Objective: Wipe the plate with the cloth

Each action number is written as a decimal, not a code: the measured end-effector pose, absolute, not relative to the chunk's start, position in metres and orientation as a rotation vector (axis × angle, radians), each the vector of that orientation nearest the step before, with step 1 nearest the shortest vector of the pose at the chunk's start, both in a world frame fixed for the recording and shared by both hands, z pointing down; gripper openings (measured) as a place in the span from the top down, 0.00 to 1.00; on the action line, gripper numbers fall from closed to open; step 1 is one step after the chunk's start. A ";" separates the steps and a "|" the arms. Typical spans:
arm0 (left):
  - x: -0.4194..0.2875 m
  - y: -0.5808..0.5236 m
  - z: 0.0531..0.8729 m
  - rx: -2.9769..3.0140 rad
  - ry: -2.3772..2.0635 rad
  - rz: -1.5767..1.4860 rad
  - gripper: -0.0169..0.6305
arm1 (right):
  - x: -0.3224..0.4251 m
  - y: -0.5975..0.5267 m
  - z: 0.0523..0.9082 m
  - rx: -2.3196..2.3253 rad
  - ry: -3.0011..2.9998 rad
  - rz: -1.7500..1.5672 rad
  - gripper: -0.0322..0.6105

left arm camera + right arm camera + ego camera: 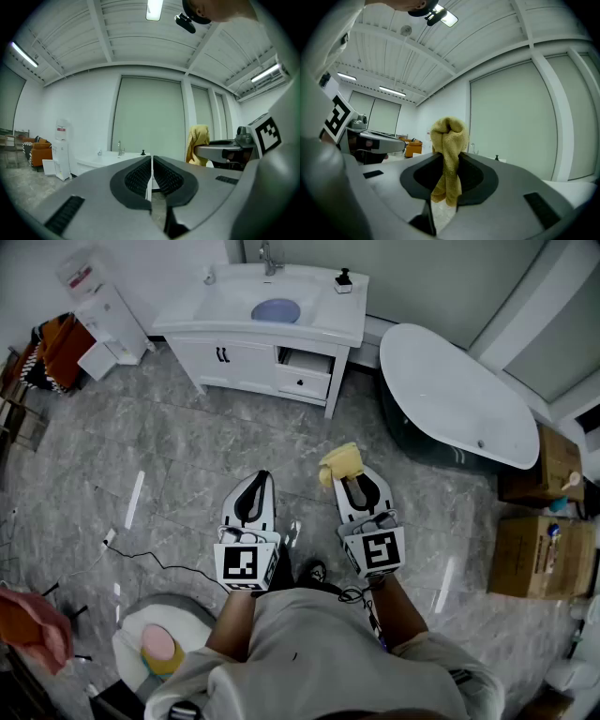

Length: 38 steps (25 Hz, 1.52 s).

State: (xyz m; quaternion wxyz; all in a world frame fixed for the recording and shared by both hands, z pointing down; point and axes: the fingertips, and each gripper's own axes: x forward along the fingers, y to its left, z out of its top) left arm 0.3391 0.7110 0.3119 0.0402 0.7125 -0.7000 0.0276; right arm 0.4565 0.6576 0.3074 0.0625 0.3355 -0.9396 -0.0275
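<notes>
So my right claw (pixel 349 476) is clamped on the bunched yellow cloth (pixel 339 463), and my left claw (pixel 260 480) is pinched closed on nothing. What looks like the bluish plate (pixel 276 310) sits in the sink (pixel 328 326) at top centre, well apart from me. No wiping yet, so I'd say next is getting the cloth over there.

A yellow cloth (pixel 448 154) of coarse weave is seen bunched and pinched between the jaws of the right gripper (pixel 447 176), at the middle of the right gripper view. Its folded top stands above them and a loose end hangs below. In the head view it is found just right of centre. A round, pale blue plate (pixel 276 310) is seen lying flat in the basin (pixel 230 301) of the white counter (pixel 339 313), at upper centre, well apart from the cloth.
</notes>
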 end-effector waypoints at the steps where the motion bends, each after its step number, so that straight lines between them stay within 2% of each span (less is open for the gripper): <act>1: 0.334 0.709 0.314 2.185 -2.141 0.086 0.93 | 0.450 0.656 0.308 1.008 -2.841 -0.087 0.82; 13: 0.238 0.635 0.332 2.282 -1.989 0.139 0.92 | 0.349 0.590 0.315 1.085 -2.793 -0.070 0.82; 17: 0.199 0.606 0.325 2.317 -1.942 0.141 0.82 | 0.316 0.567 0.310 1.116 -2.773 -0.055 0.82; 30: 0.110 0.549 0.345 2.290 -1.901 0.164 0.82 | 0.239 0.500 0.328 1.143 -2.734 -0.002 0.82; 38: 0.068 0.468 0.361 2.222 -1.962 0.177 0.82 | 0.201 0.403 0.344 1.092 -2.780 0.008 0.82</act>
